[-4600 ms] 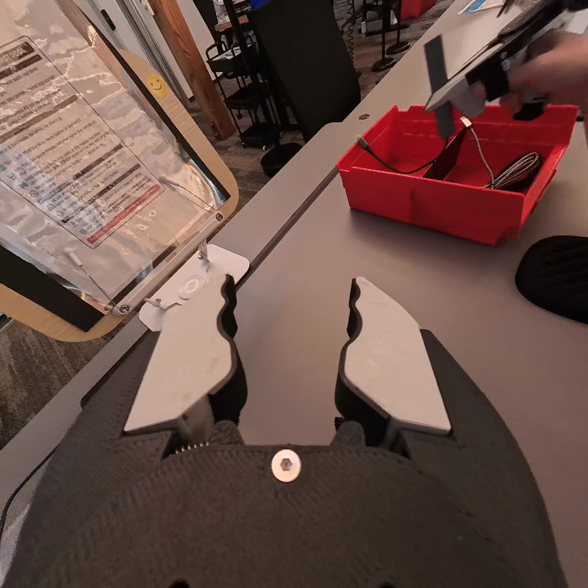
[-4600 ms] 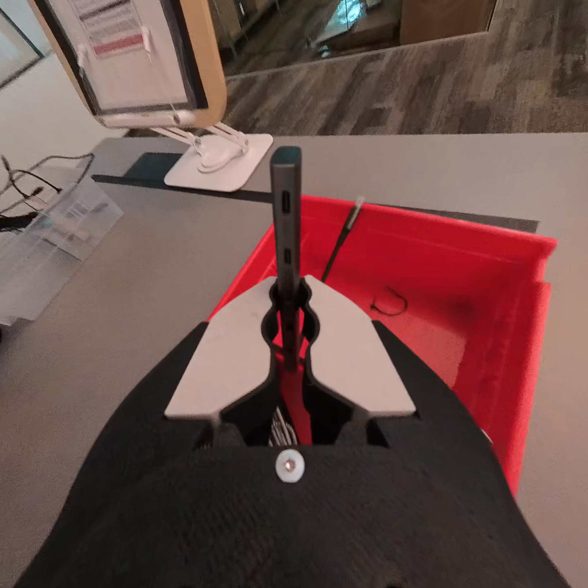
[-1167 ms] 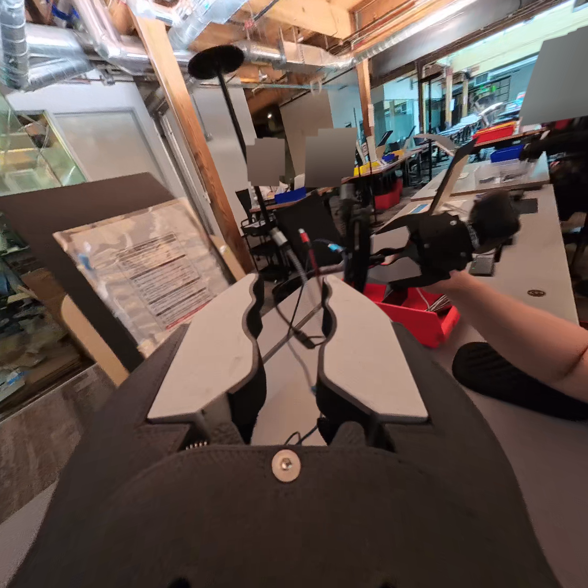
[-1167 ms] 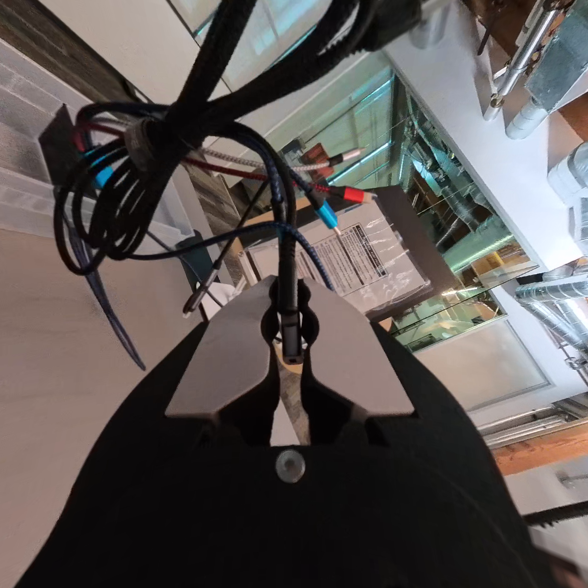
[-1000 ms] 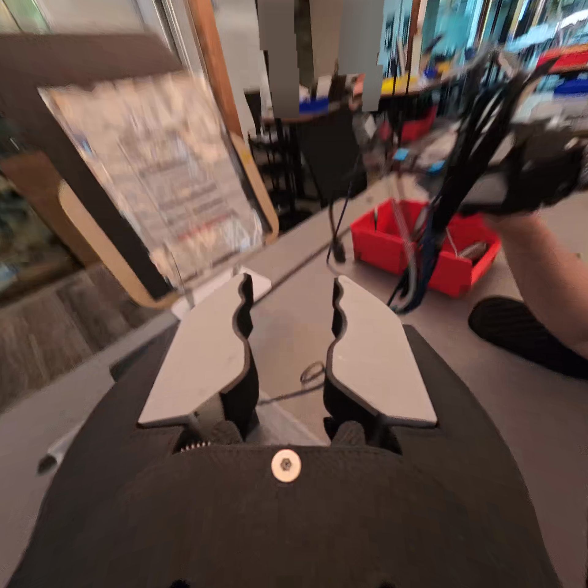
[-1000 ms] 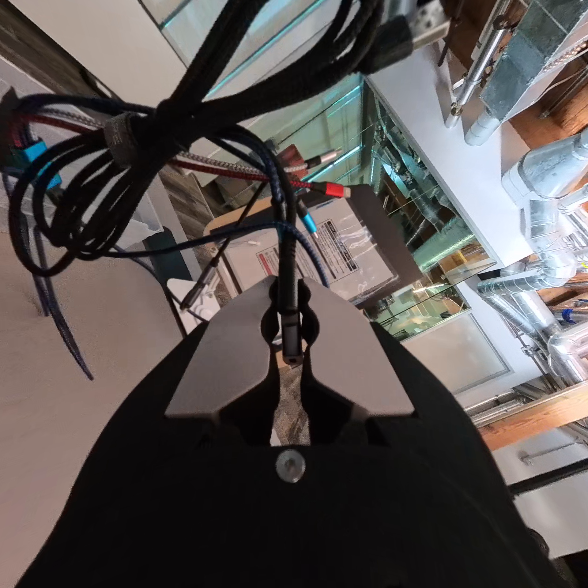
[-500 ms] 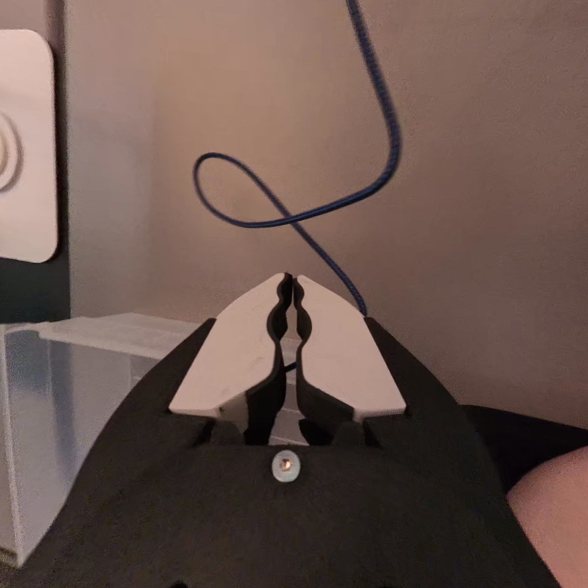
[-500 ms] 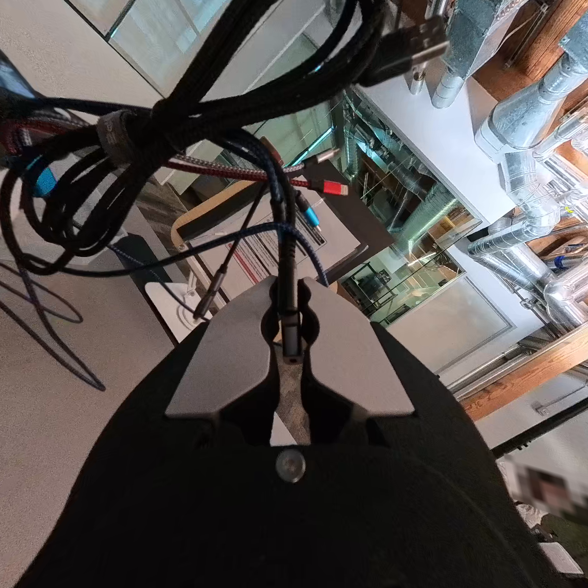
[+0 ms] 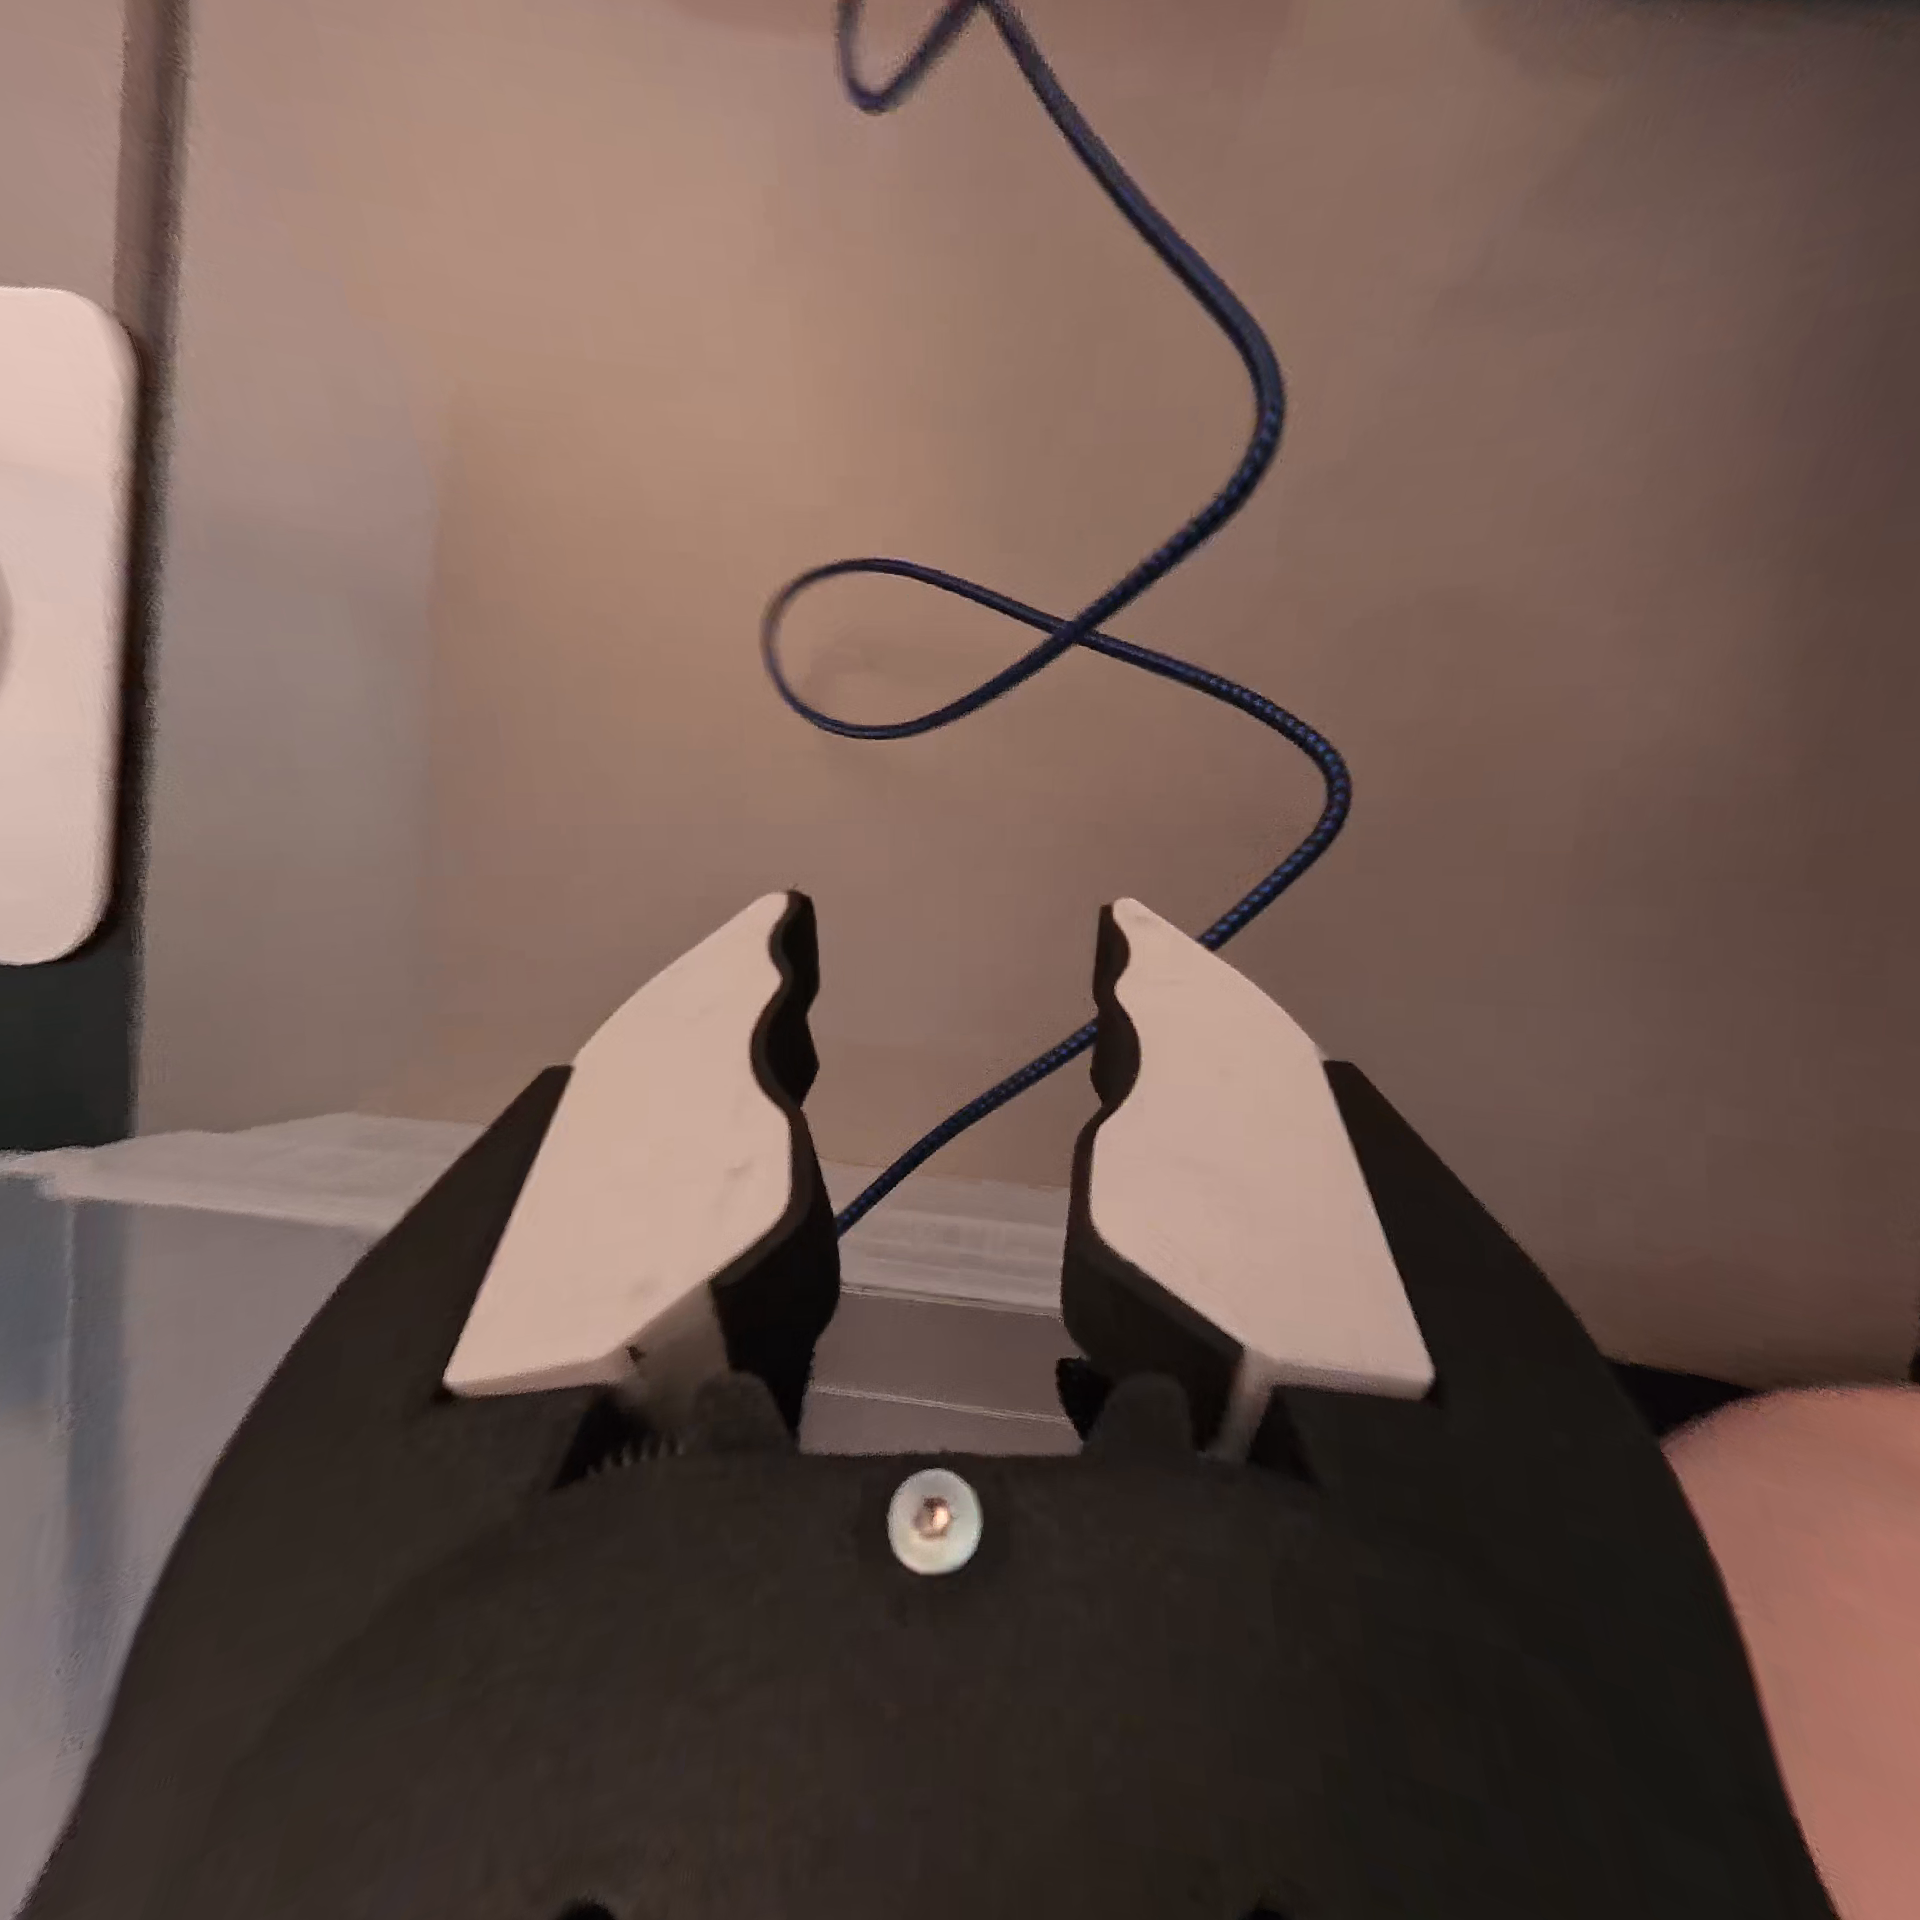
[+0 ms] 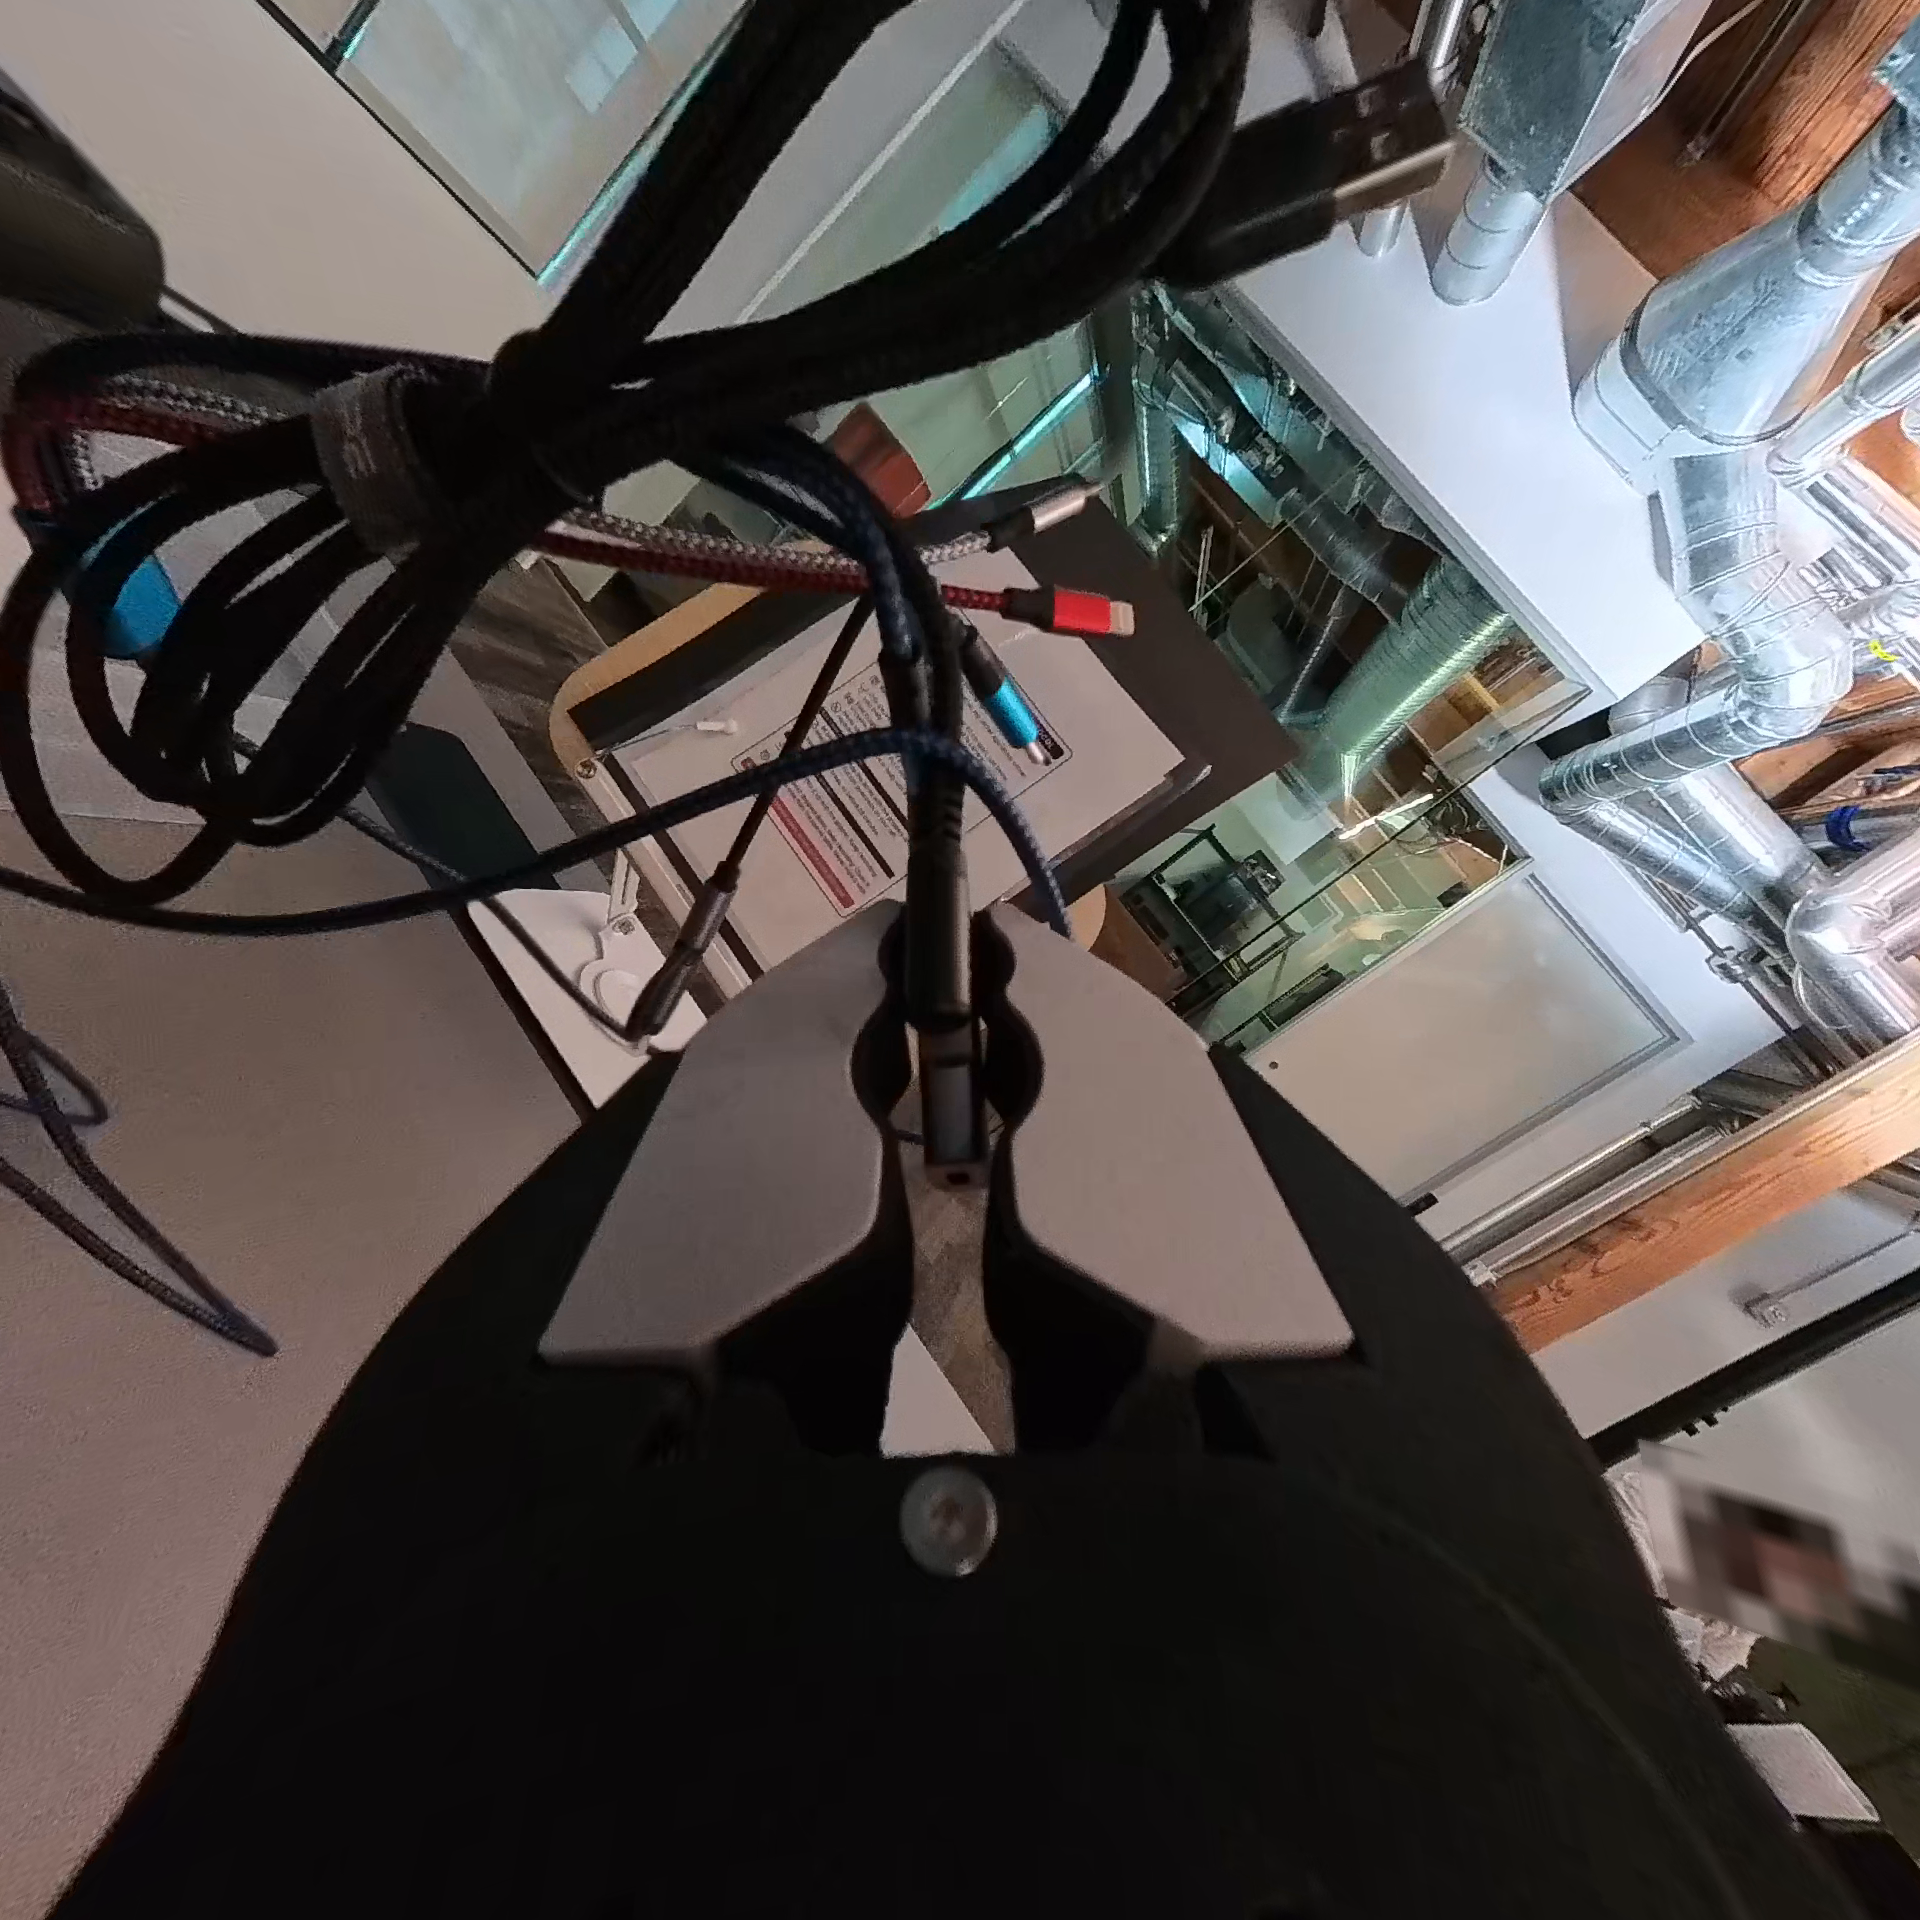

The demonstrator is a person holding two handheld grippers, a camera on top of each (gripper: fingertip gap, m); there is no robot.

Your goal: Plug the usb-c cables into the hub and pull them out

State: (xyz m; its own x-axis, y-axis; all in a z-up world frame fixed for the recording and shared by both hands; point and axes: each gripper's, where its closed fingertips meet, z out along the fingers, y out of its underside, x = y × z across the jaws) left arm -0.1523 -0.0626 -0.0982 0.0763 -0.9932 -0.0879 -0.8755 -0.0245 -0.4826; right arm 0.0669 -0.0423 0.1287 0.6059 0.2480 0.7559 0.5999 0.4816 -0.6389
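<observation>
My right gripper point(image 10: 940, 914) is shut on the grey plug end point(image 10: 951, 1112) of a black cable and holds it up in the air. A tangled bundle of cables point(image 10: 582, 384) hangs from it, with a red plug point(image 10: 1081, 613), a blue plug point(image 10: 1013, 717) and a large black USB plug point(image 10: 1351, 145) sticking out. My left gripper point(image 9: 956, 914) is open and empty, pointing down at the grey table point(image 9: 520, 520). A blue braided cable point(image 9: 1262, 416) loops on the table and runs under the gap between its fingers. No hub is clearly in view.
A clear plastic box point(image 9: 156, 1351) sits under the left gripper's left side. A white stand base point(image 9: 52, 623) lies at the left edge. A person's arm point(image 9: 1808, 1558) is at the lower right. A framed sign on a stand point(image 10: 883, 769) is behind the bundle. The tips of one gripper are about 30 cm away from the tips of the other.
My left gripper was shut half a second ago and has opened. The blue cable's loop has shifted on the table. The right gripper still holds the same plug, tilted slightly.
</observation>
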